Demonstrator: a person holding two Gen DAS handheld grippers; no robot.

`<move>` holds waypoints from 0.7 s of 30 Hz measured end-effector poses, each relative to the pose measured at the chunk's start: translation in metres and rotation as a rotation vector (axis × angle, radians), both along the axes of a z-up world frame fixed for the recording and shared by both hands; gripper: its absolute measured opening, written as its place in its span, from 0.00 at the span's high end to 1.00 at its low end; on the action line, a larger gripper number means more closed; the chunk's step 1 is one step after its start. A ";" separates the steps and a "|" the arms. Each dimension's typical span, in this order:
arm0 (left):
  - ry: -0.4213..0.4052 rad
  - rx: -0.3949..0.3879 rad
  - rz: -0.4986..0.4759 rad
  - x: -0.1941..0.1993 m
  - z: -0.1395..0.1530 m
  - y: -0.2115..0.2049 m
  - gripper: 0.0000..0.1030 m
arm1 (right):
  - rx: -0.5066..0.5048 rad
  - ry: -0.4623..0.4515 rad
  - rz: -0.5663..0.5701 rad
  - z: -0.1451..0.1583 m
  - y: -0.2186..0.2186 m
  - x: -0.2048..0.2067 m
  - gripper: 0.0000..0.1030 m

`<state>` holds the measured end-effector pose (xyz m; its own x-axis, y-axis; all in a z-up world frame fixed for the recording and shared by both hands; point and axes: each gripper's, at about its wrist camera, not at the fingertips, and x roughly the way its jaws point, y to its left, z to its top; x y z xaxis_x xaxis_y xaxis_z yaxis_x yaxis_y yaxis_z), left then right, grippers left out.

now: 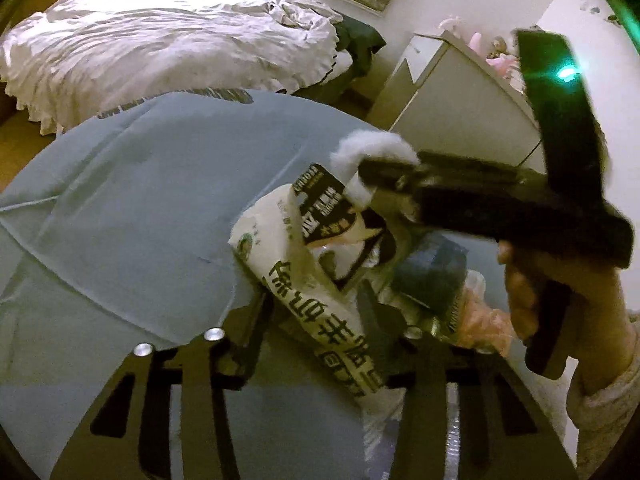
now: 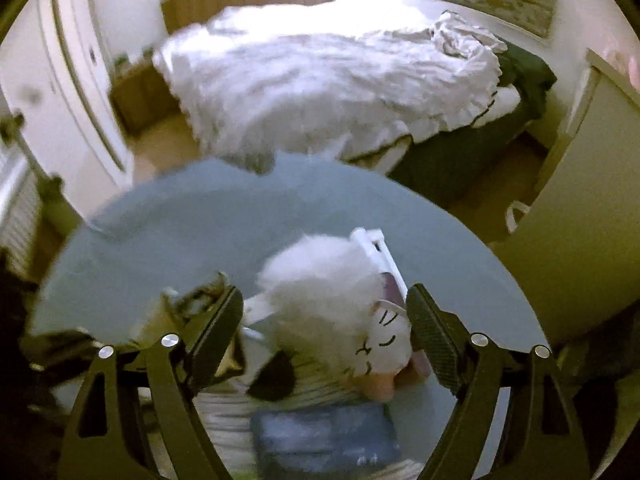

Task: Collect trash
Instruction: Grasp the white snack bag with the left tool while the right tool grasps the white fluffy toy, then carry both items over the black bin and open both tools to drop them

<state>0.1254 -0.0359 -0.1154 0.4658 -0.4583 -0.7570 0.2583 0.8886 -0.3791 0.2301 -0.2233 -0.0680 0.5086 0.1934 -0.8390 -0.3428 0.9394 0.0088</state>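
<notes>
My left gripper (image 1: 316,312) is shut on the edge of a white plastic bag (image 1: 296,264) printed with green characters, held over a grey-blue tablecloth (image 1: 140,208). Wrappers fill the bag, among them a dark blue one (image 1: 432,276) and a black-and-white packet (image 1: 332,208). My right gripper (image 1: 372,176) reaches in from the right just over the bag mouth, touching a white crumpled tissue (image 1: 376,148). In the right wrist view my right gripper (image 2: 326,316) is open, its fingers either side of the white tissue wad (image 2: 324,300) and a cat-face wrapper (image 2: 384,344) above the bag's trash.
A bed with rumpled white bedding (image 1: 160,52) stands beyond the round table. A white cabinet (image 1: 460,108) with pink toys on top is at the right. A white wardrobe (image 2: 60,92) is at the left. A blue packet (image 2: 324,436) lies low in the right wrist view.
</notes>
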 end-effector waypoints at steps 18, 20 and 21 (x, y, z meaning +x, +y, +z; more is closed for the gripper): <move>-0.159 -0.097 -0.013 -0.036 0.053 0.017 0.82 | 0.433 -0.166 -0.090 0.070 -0.092 -0.091 0.69; -0.180 -0.102 -0.032 -0.041 0.063 0.008 0.82 | 0.471 -0.205 -0.136 0.079 -0.118 -0.108 0.69; -0.190 -0.105 -0.045 -0.043 0.069 0.002 0.82 | 0.487 -0.236 -0.169 0.082 -0.137 -0.121 0.69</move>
<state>0.0822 -0.0344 -0.0469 0.5728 -0.5536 -0.6044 0.3721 0.8327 -0.4101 0.1091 -0.3598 0.0140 0.7293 0.4291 -0.5329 -0.2331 0.8881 0.3960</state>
